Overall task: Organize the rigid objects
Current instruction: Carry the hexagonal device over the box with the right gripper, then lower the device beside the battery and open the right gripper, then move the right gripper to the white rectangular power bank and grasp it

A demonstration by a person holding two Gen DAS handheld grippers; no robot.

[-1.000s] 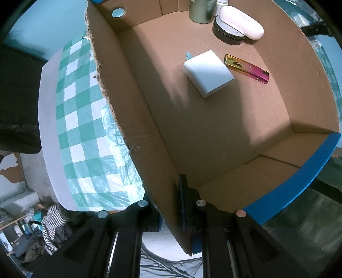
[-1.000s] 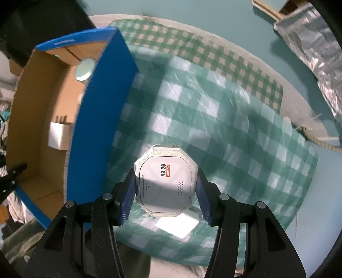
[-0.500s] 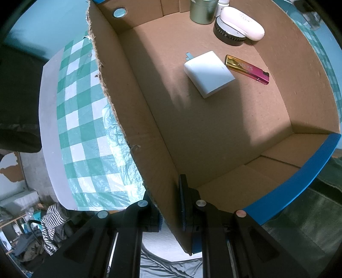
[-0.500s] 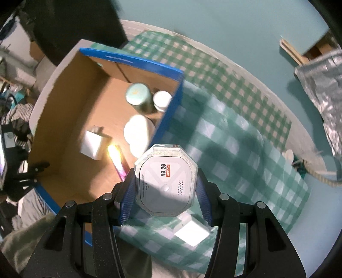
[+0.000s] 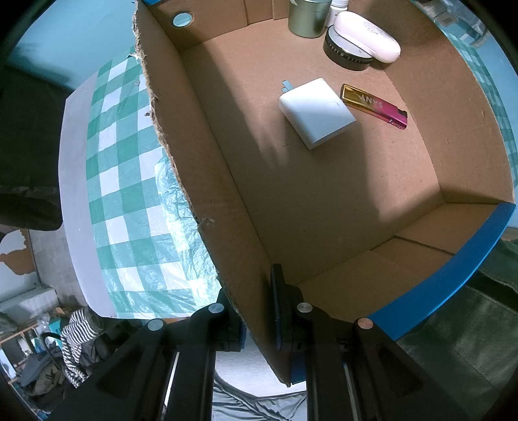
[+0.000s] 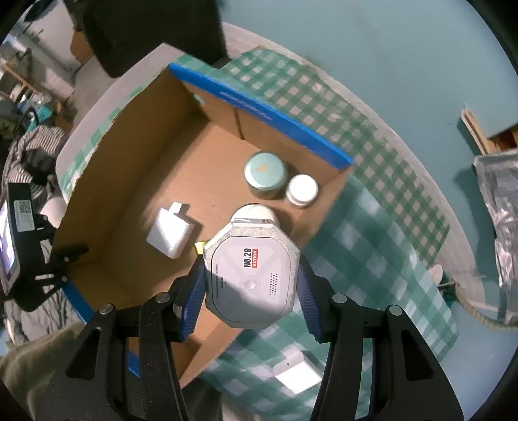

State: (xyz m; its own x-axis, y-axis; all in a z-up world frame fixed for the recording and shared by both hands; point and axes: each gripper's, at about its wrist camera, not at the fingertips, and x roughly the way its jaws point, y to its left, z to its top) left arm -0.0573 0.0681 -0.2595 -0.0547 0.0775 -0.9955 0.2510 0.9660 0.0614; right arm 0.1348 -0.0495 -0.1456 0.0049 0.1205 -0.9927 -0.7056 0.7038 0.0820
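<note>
Left wrist view: the left gripper (image 5: 257,315), at the lower centre of the frame, has its two black fingers with blue pads pressed together on the torn side wall of the open brown cardboard box with blue outer faces (image 5: 207,194), one finger outside the wall and one inside; the box fills the centre and right of the frame and stands on a green-and-white checked plastic tablecloth (image 5: 129,181), visible at the left; on the box floor, upper centre, lies a white square charger block (image 5: 317,111); touching its right corner lies a flat gold-to-pink metallic bar with lettering (image 5: 374,103); in the upper right corner of the box sits a round black-rimmed disc (image 5: 344,60) with a white oval case (image 5: 365,35) resting on top of it; just left of these stands a dull green metal tin (image 5: 307,16).

Right wrist view: the right gripper (image 6: 251,285), at the lower centre, pinches a white octagonal device printed "NO.20 ACTION" (image 6: 251,270) between its ribbed blue pads (image 6: 194,294), one pad on each flat side; the device hangs above the right-hand part of the box, over the near edge of the box wall and partly over the checked cloth; below it in the box show the charger block at centre left, the green tin seen from above by its pale lid, and just right of the tin a small white-capped jar (image 6: 302,189); a white square object (image 6: 298,372) lies on the cloth at the bottom of the frame, blurred.
</note>
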